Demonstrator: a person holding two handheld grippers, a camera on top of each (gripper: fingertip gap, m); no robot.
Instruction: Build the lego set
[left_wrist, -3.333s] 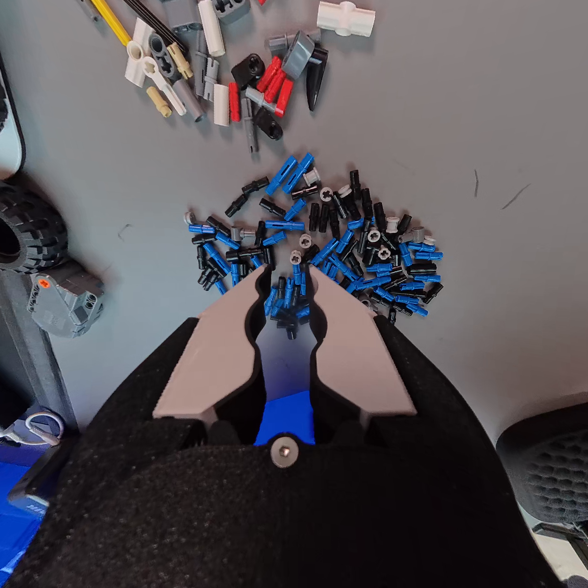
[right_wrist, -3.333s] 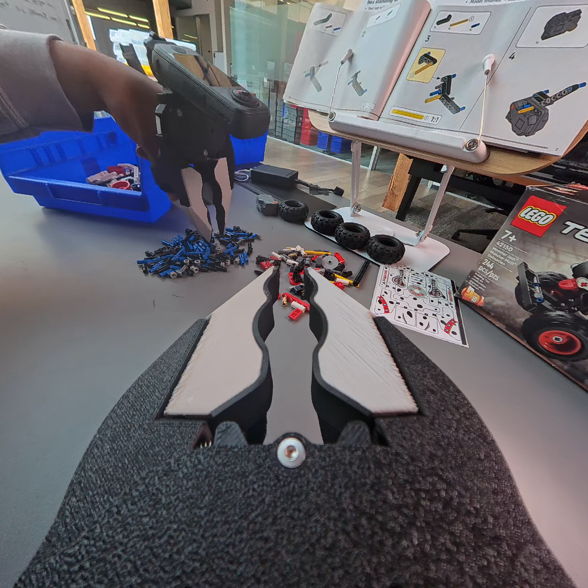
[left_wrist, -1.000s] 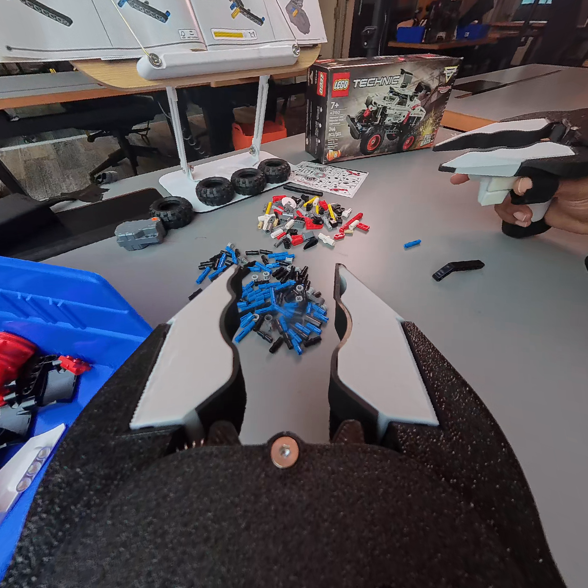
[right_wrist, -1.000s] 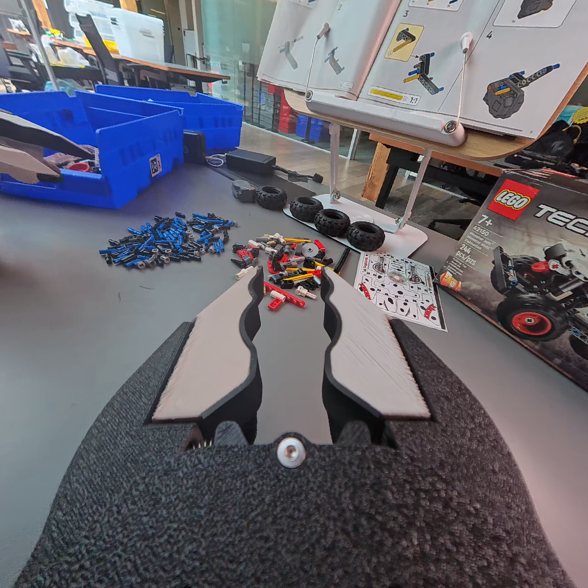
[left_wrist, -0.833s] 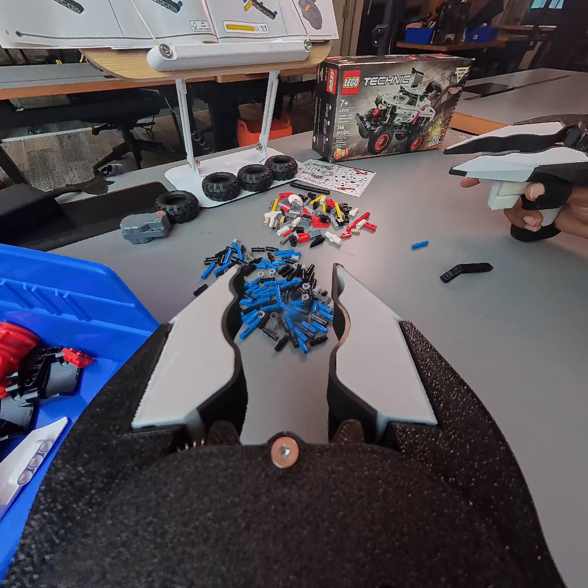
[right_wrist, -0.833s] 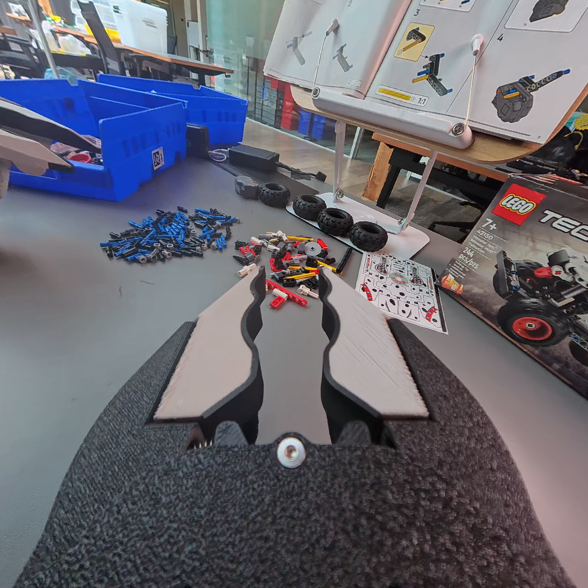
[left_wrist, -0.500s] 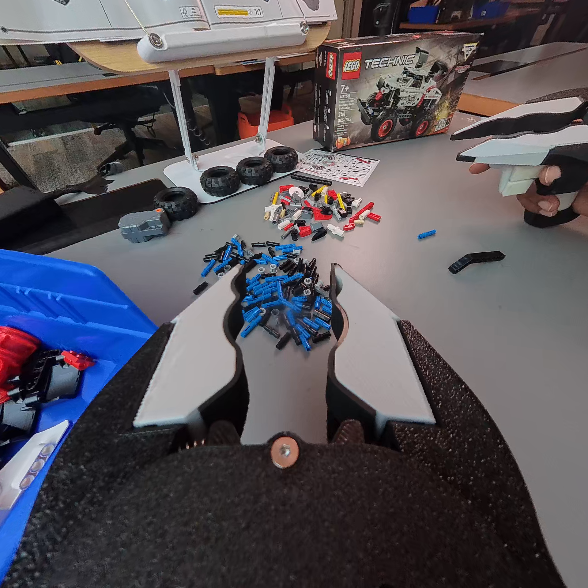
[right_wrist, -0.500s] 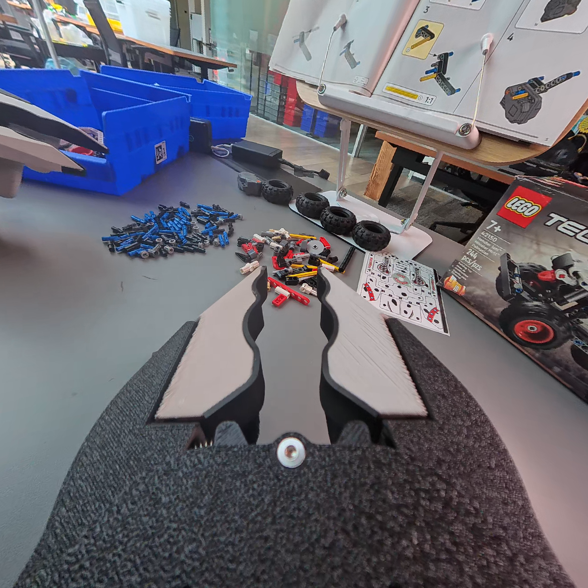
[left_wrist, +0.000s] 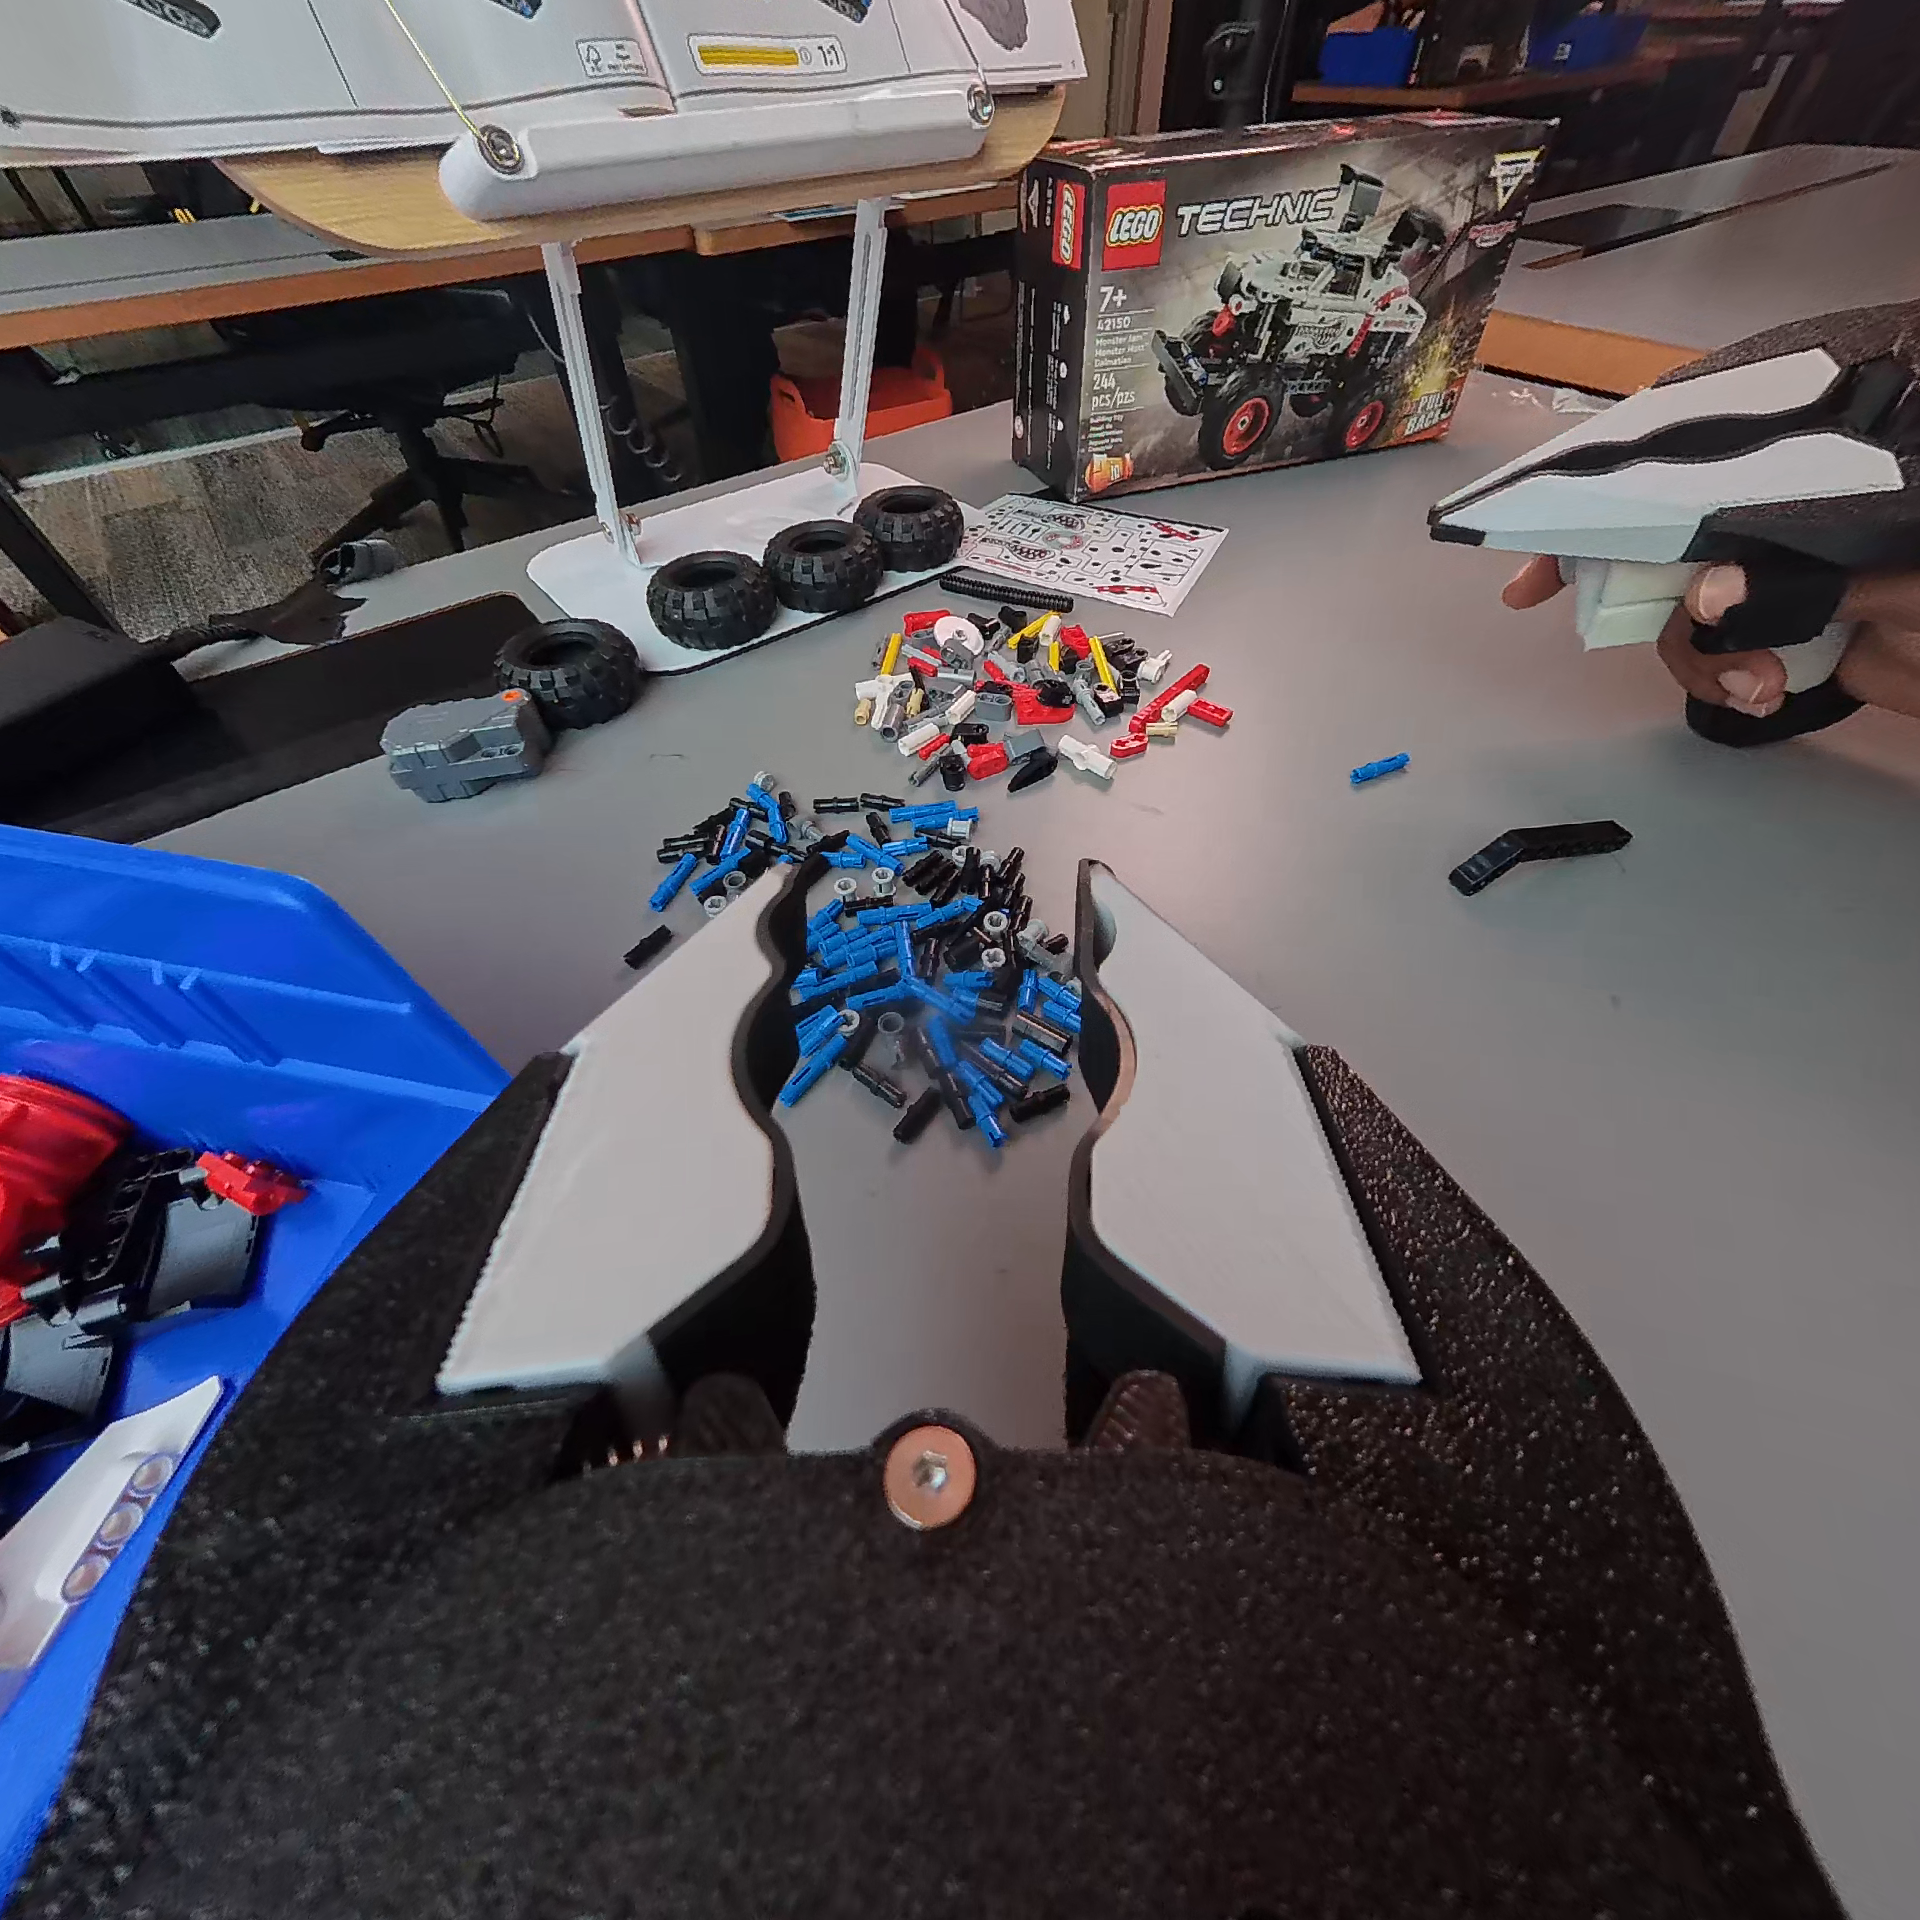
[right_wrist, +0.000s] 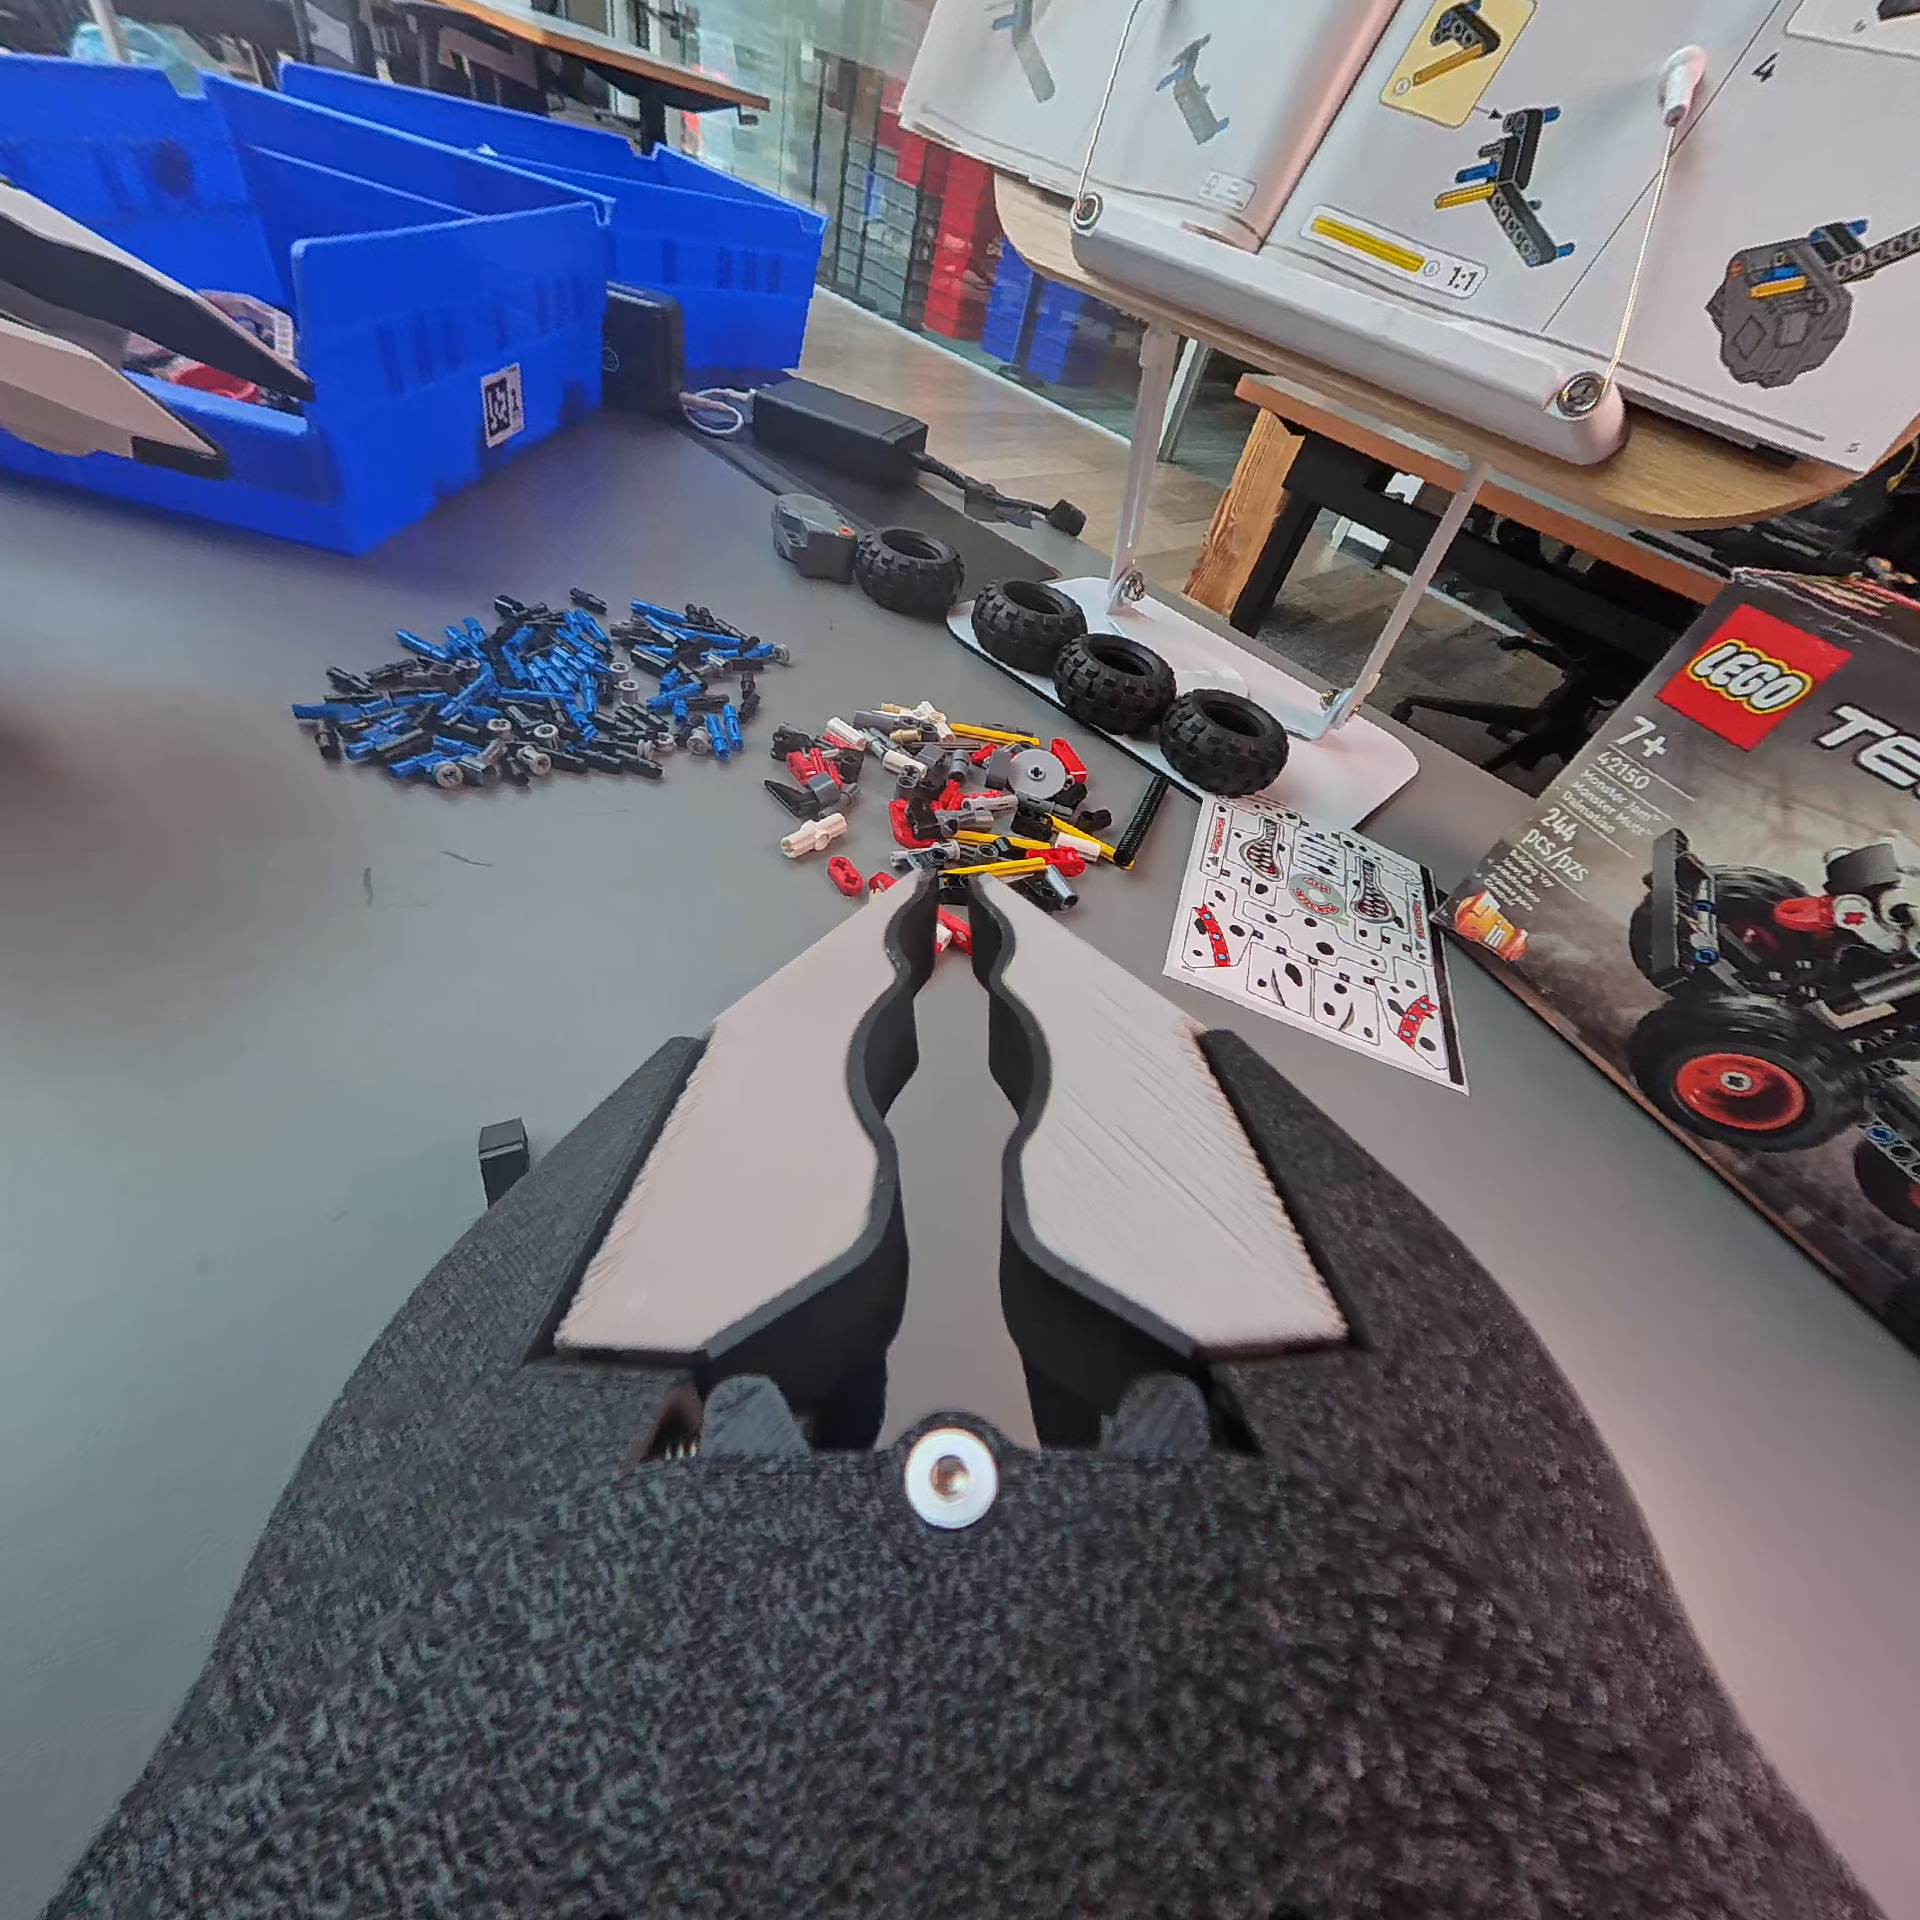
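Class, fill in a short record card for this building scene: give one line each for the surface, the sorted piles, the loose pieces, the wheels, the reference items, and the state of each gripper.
surface: grey table
pin pile: blue and black pins, ahead of the left gripper
mixed pile: red, yellow, grey and white parts
loose pieces: lone blue pin; black angled beam
wheels: four black tyres, three on the white stand base
reference: set box; sticker sheet
storage: blue bin
left gripper: open, empty
right gripper: nearly closed, a narrow gap, empty

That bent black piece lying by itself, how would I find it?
Start at the lego box at the table's far side and come toward the right gripper. Below its tips lies the bent black beam, near a stray blue pin. It alone is long, black and angled, outside both piles.
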